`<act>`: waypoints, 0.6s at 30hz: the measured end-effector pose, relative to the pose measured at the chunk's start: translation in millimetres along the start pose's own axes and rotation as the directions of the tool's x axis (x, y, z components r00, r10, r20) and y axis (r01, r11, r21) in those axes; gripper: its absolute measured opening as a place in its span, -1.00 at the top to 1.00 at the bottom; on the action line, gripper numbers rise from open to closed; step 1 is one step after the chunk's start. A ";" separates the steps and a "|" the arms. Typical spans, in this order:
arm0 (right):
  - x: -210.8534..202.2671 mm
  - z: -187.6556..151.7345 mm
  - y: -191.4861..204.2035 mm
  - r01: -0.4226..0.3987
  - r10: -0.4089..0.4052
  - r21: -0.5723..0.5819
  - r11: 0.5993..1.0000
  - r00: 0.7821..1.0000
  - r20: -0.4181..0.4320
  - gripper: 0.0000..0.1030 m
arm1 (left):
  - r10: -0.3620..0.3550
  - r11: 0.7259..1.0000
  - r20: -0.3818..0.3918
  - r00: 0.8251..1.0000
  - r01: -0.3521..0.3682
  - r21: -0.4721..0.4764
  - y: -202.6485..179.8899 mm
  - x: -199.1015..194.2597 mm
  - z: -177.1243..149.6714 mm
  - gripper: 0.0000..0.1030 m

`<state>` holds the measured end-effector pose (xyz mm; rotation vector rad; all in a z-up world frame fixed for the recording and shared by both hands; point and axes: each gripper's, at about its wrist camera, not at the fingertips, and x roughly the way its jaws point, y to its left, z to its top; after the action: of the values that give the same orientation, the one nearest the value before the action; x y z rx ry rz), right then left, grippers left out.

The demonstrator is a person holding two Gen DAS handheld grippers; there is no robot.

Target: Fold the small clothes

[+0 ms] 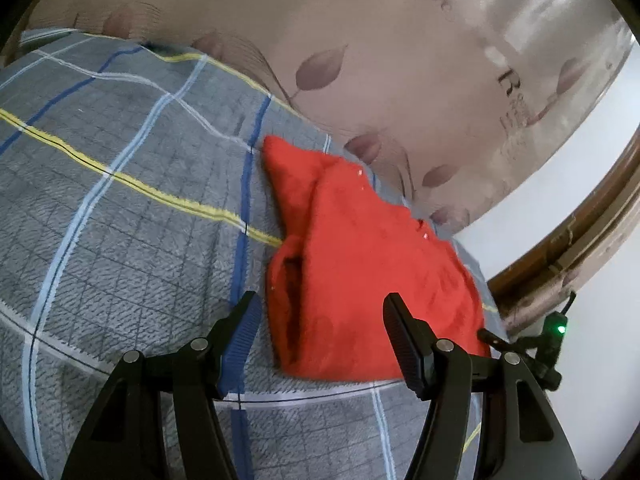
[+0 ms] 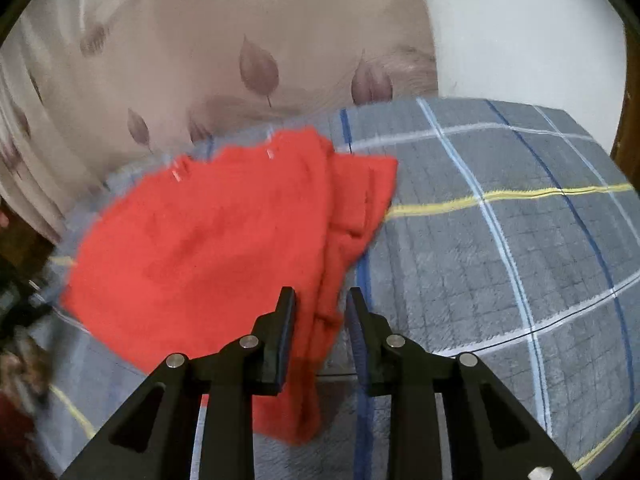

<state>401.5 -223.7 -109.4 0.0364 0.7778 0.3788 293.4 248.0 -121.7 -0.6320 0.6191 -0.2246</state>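
Observation:
A small red fleece garment (image 1: 360, 264) lies partly folded on a grey plaid blanket (image 1: 120, 200). My left gripper (image 1: 320, 332) is open and empty, its fingers spread just above the garment's near edge. In the right wrist view the garment (image 2: 208, 248) lies left of centre with a folded flap at its right side. My right gripper (image 2: 320, 320) is partly open, its fingers on either side of the garment's near right edge, not closed on it. The blanket (image 2: 500, 260) stretches to the right.
A beige curtain with leaf prints (image 1: 360, 60) hangs behind the bed and also shows in the right wrist view (image 2: 200, 60). A white wall (image 2: 520, 28) and a brown wooden frame (image 1: 592, 240) stand at the right. The other gripper (image 1: 548, 340) shows there with a green light.

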 end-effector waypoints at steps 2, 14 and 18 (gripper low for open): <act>6.5 -7.9 5.4 0.022 -0.022 -0.028 0.999 1.000 -0.009 0.48 | -0.033 0.999 -0.050 0.998 0.033 -0.004 1.5 5.5 -4.3 -0.24; 5.0 -9.5 11.1 -0.007 0.005 -0.080 0.997 1.000 -0.027 -0.22 | 0.052 0.995 -0.192 0.980 -0.034 0.095 -6.9 2.1 -28.0 0.98; 8.6 -10.3 19.3 0.004 -0.009 -0.122 0.992 0.999 -0.041 -0.40 | -0.018 0.995 -0.114 0.993 0.029 0.099 -10.0 -20.3 -29.9 0.98</act>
<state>393.8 -203.9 -119.3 -0.0889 0.7940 0.4215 259.1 233.3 -125.1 -0.5319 0.7053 -0.3135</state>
